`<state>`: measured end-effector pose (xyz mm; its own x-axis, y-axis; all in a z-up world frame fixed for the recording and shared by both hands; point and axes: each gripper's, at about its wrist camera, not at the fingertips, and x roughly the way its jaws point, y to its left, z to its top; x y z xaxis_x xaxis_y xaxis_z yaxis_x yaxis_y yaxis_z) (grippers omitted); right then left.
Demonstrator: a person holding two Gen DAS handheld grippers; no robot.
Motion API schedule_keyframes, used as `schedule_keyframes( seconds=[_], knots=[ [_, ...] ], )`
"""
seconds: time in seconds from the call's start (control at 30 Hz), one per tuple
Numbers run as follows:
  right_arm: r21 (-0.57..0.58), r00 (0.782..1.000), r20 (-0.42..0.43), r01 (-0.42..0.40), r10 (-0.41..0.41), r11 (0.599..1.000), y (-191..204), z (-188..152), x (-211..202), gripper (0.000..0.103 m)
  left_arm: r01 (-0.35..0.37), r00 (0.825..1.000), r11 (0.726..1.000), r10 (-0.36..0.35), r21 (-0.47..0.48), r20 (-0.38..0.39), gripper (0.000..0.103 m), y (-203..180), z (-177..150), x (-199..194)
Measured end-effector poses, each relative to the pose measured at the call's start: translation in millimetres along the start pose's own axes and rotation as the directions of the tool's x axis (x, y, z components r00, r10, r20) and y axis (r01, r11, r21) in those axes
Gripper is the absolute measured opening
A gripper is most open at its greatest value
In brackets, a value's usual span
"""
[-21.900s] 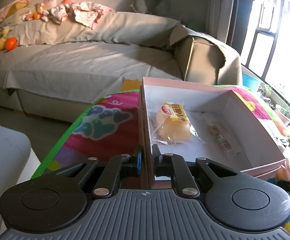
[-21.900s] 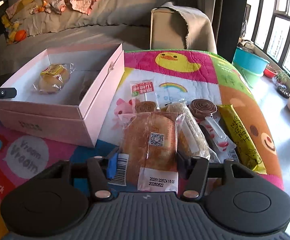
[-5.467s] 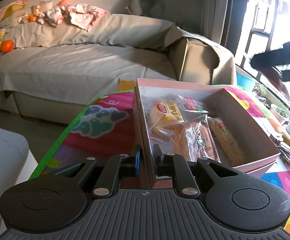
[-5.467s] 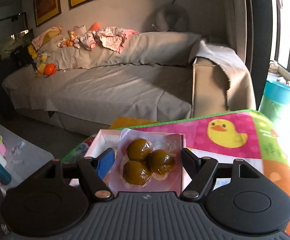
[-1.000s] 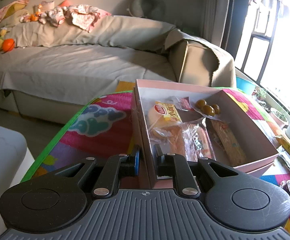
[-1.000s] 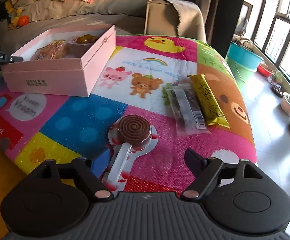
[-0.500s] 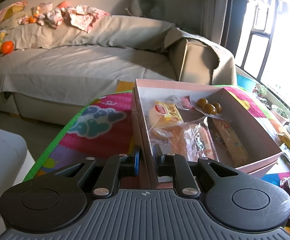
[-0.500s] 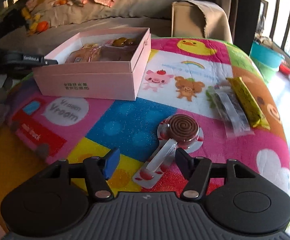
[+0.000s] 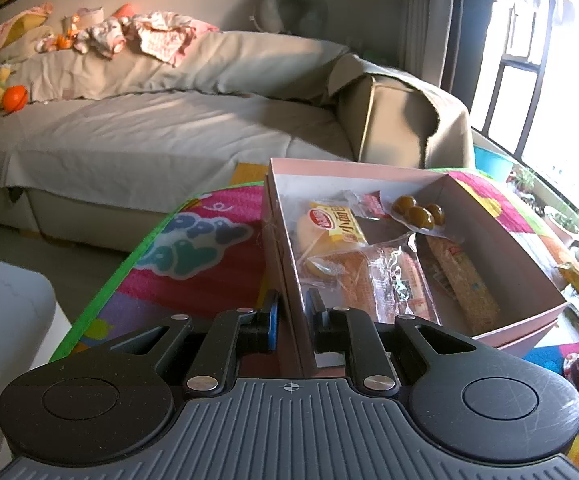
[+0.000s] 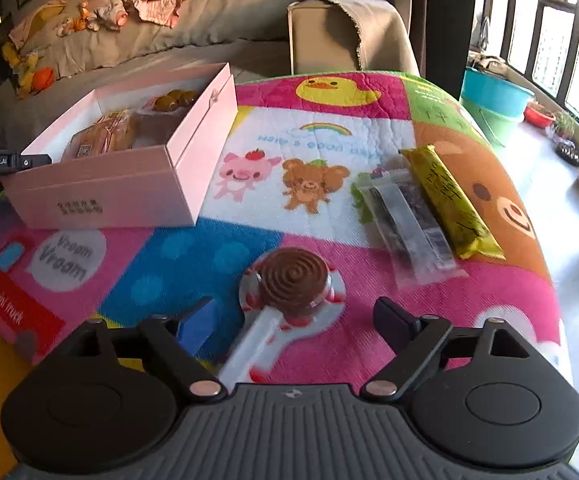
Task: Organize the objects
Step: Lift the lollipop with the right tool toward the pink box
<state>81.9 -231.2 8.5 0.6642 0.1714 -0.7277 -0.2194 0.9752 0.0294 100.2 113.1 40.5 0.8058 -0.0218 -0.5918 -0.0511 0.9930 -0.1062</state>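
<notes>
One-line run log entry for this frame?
left hand-held gripper: shut on pink box wall | right hand-held gripper: opening around lollipop, not gripping | yellow bar: on mat

Left wrist view sits close at the open pink cardboard box (image 9: 501,240), facing the grey sofa (image 9: 149,136) at twelve o'clock. Right wrist view looks down across the colourful cartoon mat (image 10: 321,184); the box (image 10: 129,188) at ten o'clock is shared.

The box (image 10: 129,184) was pale pink. The lollipop (image 10: 293,282) was brown with a spiral, its wrapper white with red spots. The mat (image 10: 329,152) bore bright patches with a yellow duck, pink pig and brown bear. One packet (image 10: 449,200) was mustard yellow.
</notes>
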Motion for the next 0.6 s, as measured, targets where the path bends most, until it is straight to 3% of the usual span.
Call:
schedule_keyframes(
  seconds=[0.13,0.2,0.27,0.47,0.6],
  knots=[
    [-0.034,1.000,0.005,-0.012,0.012,0.999,13.5,5.7,1.7,0.068,0.009,1.000,1.000,-0.009,0.004,-0.002,0.016,0.1,2.3,3.4],
    [-0.041,1.000,0.001,-0.019,0.019,0.999,18.9,7.4,-1.0,0.051,0.009,1.000,1.000,-0.009,0.004,-0.002,0.016,-0.3,2.3,4.1],
    [-0.032,1.000,-0.009,-0.024,0.024,0.999,21.0,9.3,-4.0,0.045,0.011,1.000,1.000,-0.011,0.001,-0.004,0.016,-0.1,2.8,4.9],
    [-0.041,1.000,-0.014,-0.014,0.014,0.999,25.4,8.5,-23.3,0.045,0.010,1.000,1.000,-0.010,-0.004,-0.012,0.016,-0.4,3.6,8.6],
    [-0.033,0.999,0.044,-0.003,0.004,0.999,25.1,24.3,-48.1,0.045,0.011,1.000,1.000,-0.011,-0.004,-0.011,0.016,-0.3,3.3,8.9]
  ],
)
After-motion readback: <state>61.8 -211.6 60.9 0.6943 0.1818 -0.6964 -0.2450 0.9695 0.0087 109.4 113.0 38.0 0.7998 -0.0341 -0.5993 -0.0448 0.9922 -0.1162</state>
